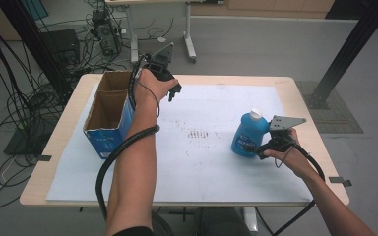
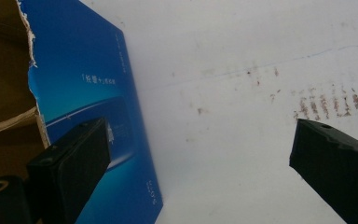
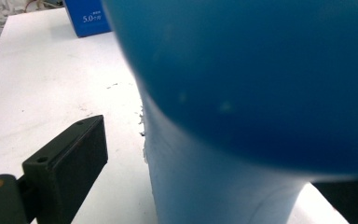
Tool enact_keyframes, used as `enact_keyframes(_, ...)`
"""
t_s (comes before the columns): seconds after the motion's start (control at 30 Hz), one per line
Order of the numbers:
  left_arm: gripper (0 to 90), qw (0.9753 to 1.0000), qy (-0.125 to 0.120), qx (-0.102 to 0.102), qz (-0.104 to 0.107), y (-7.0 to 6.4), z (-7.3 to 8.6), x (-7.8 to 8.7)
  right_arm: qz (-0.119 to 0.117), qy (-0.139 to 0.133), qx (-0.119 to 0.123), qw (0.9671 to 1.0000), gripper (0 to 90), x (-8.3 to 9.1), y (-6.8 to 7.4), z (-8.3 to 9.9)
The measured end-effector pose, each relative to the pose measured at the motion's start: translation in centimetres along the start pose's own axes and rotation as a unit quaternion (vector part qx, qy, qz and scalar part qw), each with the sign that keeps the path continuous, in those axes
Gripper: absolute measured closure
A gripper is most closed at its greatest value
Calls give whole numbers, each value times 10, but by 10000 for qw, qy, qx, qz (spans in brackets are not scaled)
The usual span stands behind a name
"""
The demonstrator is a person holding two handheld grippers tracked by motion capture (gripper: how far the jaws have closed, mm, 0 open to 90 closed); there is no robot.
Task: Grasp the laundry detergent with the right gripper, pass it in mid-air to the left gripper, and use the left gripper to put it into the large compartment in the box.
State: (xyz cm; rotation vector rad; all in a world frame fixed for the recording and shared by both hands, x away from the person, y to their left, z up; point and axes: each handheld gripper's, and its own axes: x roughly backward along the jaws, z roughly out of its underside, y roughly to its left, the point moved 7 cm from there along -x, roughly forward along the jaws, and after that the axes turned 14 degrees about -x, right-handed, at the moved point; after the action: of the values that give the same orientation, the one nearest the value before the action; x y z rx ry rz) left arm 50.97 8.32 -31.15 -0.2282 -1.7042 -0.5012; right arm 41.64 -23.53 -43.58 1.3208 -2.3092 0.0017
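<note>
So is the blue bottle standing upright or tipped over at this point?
Upright: the blue bottle stands on its base on the white mat, white cap on top, with the right gripper at its lower side.

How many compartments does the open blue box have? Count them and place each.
2. The blue box at the table's left has a cardboard divider across it: one compartment on the far side, one compartment on the near side. Their floors are partly hidden.

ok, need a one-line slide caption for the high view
Right gripper at the upright blue bottle, left gripper open beside the open blue cardboard box on the white-topped table.
</note>
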Motion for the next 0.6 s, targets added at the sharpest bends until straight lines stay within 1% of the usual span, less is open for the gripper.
enact_keyframes(0.33, 56, 10000, -2, -19, 3, -1, -1, 1, 9, -14, -20, 10000, 48, 1, -1, 1)
enact_keyframes(0.6, 56, 10000, 4, -30, -3, -1, -1, 0, -31, 8, 30, 10000, 105, -1, -1, 2)
